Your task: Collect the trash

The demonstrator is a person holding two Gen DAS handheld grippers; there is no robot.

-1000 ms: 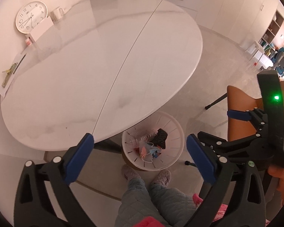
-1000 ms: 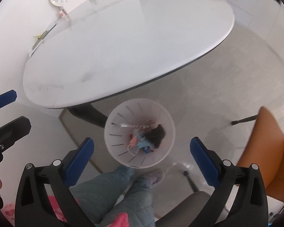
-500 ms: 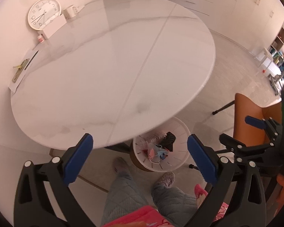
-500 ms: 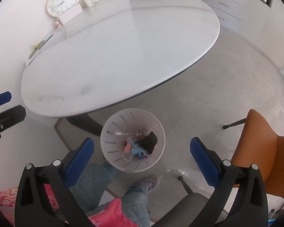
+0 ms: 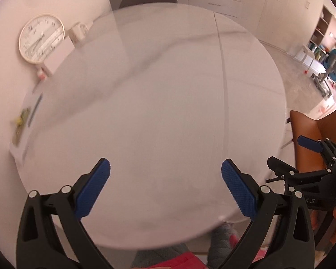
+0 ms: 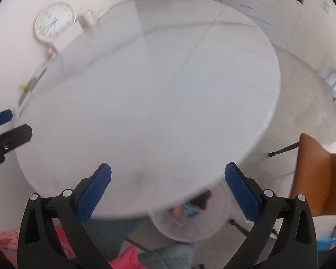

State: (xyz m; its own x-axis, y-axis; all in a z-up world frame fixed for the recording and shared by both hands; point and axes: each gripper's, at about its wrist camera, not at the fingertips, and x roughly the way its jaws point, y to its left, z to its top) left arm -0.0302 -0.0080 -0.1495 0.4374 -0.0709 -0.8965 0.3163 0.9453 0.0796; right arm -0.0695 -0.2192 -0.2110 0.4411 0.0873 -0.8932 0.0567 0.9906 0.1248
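Looking from the left wrist view over a wide white marble table [image 5: 159,112], blurred a little. Showing the left gripper [image 5: 165,188] with its blue pads [image 5: 94,190] spread wide apart and nothing between them, hanging above the near part of the tabletop. Leaning a round wall clock [image 5: 41,38] against the wall at the far left edge of the table, with a white mug [image 5: 78,31] just beside it and a paper sheet [image 5: 25,123] lying nearer along the left edge. Appearing at the right side, the right gripper [image 5: 306,159], black with a blue pad, in front of an orange chair [image 5: 311,139]. Not showing the trash or its bin here. Turning to the right wrist view: holding the right gripper [image 6: 168,190] with fingers equally wide apart and empty, over the near rim of the same table [image 6: 145,89]. Peeking out below that rim, between the two fingers, a pale translucent waste basket [image 6: 190,226] standing on the floor, partly hidden under the tabletop. Lying inside it, the trash [image 6: 190,206], as blurry blue, pink and dark pieces. Standing at the right, the orange chair [image 6: 318,174]; entering at the left border, part of the left gripper [image 6: 4,134].
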